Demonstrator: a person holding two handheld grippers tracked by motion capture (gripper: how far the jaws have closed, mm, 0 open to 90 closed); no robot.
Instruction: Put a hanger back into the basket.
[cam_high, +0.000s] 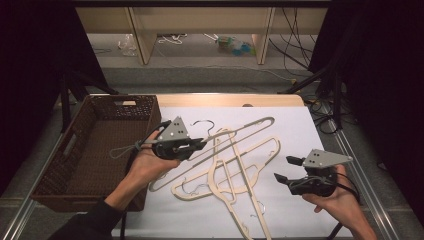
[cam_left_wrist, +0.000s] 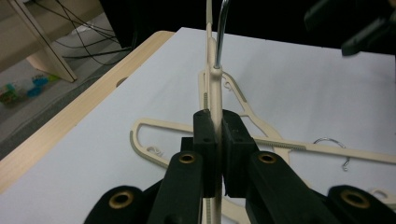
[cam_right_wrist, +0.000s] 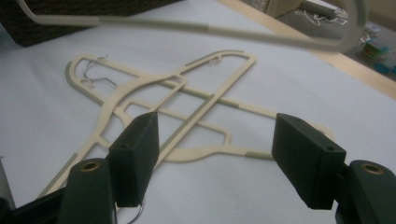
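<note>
— Hanger (cam_high: 235, 131) in the left gripper (cam_high: 200, 143), which way does it run?
— Clamped near its neck, lifted over the table's left half, long axis slanting toward the far right corner; hook (cam_left_wrist: 221, 28) cut off.
— Right gripper (cam_high: 287, 169)?
— Jaws apart, empty, near the right edge.

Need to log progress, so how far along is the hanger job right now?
Done: nothing yet, the brown basket looks empty. In hand: the left gripper is shut on one cream hanger, lifted off the white sheet. The right gripper hangs open, holding nothing. Left: the two hangers lying crossed on the sheet, likely bound for the basket.
</note>
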